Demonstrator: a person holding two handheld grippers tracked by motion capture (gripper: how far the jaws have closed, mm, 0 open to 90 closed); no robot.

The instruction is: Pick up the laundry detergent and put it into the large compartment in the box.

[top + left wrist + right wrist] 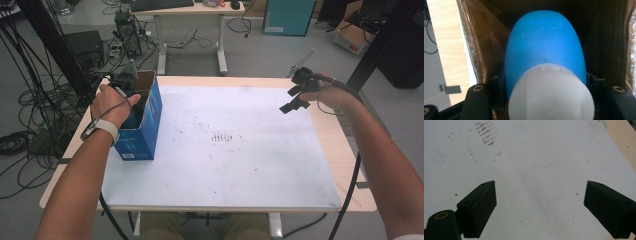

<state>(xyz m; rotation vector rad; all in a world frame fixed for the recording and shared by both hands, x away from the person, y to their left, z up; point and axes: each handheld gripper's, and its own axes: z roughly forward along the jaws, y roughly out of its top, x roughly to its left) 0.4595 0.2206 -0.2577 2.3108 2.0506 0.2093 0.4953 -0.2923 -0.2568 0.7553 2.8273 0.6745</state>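
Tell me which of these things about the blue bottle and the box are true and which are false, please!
1. The left gripper is clamped on a blue bottle with a white cap. True.
2. The bottle is lying out on the white mat. False: it is inside the blue cardboard box, between brown inner walls.
3. The right gripper holds a spoon. False: its jaws stand open with nothing between them, above the white mat.
4. The box stands at the left side of the table. True.
5. The mat is spotless. False: it has brown smudges near its middle.
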